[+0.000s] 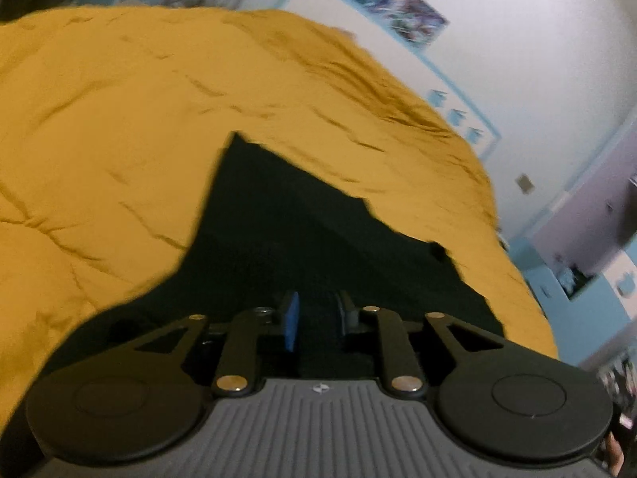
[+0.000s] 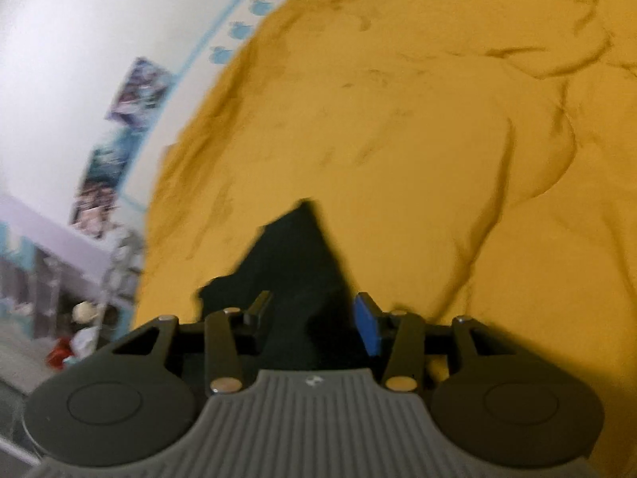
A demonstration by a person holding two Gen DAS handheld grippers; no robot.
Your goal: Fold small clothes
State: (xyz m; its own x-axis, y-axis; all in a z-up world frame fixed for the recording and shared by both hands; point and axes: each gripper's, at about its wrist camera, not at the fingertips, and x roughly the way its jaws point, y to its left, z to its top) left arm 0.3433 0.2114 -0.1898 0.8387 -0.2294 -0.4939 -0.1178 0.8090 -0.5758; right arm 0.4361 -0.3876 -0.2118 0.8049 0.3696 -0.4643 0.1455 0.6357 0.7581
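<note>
Folding here looks to be at the letting-go stage, so the step is best done by drawing each gripper straight back along the line it points, low and slow, so that the fingers do not snag the cloth and pull the fold open again.

Seen from the left gripper [image 1: 314, 320], a dark garment [image 1: 302, 239] lies directly ahead of and beneath the fingers, spread on a mustard-yellow bed cover [image 1: 119, 119] that fills the view to the front and left. The garment's edge rises to a point well ahead of the fingertips. This gripper's jaws stand a little apart, with dark cloth showing in the narrow gap; the blue pad sits on the left finger. It appears released, though the picture is dim and blurred, and I cannot rule out a light touch on the fabric.

Seen from the right gripper [image 2: 314, 314], the same dark garment [image 2: 294, 263] runs from between the fingers forward to a narrow tip just ahead. These jaws are noticeably wider, the blue pad on the right finger standing clear of the cloth. The garment lies between the fingers but is not pinched, so this gripper is released too.

Beyond the bed, off to the side of each gripper, a pale wall carries posters [image 1: 414, 20].
</note>
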